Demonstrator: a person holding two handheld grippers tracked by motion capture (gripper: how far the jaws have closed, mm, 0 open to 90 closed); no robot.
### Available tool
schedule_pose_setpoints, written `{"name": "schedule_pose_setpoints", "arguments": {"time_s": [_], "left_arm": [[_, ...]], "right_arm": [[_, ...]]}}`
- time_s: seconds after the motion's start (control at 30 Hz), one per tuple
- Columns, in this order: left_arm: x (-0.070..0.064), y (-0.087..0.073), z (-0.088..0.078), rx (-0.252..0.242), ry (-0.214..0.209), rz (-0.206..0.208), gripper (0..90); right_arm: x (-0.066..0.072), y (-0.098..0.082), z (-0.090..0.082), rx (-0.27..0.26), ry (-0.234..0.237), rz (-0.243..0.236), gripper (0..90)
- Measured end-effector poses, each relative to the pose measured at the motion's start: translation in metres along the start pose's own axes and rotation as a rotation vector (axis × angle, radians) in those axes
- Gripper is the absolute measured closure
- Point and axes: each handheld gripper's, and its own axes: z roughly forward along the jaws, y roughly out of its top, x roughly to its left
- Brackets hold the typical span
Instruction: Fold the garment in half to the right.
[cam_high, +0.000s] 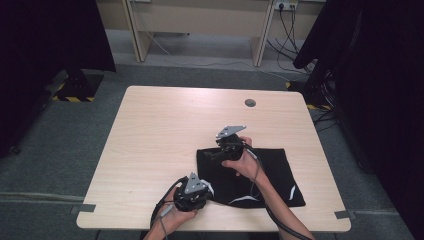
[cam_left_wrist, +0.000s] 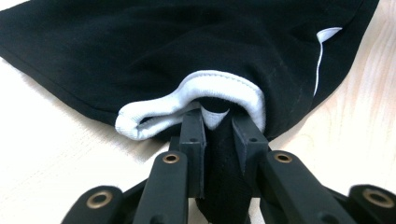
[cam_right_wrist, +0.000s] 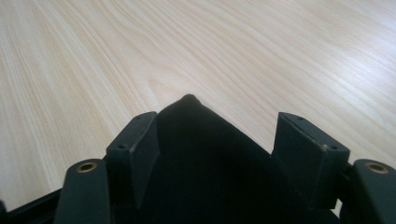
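A black garment (cam_high: 267, 175) with thin white stripes lies on the near right part of the light wooden table (cam_high: 160, 130). My left gripper (cam_high: 208, 190) is at the garment's near left corner. In the left gripper view it (cam_left_wrist: 217, 120) is shut on a bunched fold of black cloth (cam_left_wrist: 187, 42) beside a white ribbed hem (cam_left_wrist: 219, 81). My right gripper (cam_high: 207, 155) is at the far left corner. In the right gripper view its jaws (cam_right_wrist: 215, 133) stand wide, and the pointed cloth corner (cam_right_wrist: 189, 101) lies between them without touching the pads.
A round grey cable port (cam_high: 250, 103) sits in the tabletop at the back right. Beyond the table stand a pale desk frame (cam_high: 200, 30) and dark curtained stands (cam_high: 370, 75) with cables on the floor. Bare tabletop spreads to the left and back.
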Motion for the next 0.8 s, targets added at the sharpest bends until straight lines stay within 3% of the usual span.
{"name": "schedule_pose_setpoints", "arguments": {"time_s": [0.47, 0.63, 0.8], "left_arm": [[0.001, -0.001, -0.001, -0.001, -0.01, -0.007, 76.2], [0.0, -0.001, -0.001, 0.0, -0.002, 0.003, 76.3], [-0.001, -0.001, -0.001, 0.0, 0.001, 0.011, 78.4]], "right_arm": [[0.01, 0.011, 0.044, 0.08, 0.015, -0.036, 38.8], [0.011, 0.009, 0.055, 0.104, 0.03, -0.075, 57.7], [0.012, 0.01, 0.053, 0.107, 0.056, -0.069, 77.9]]}}
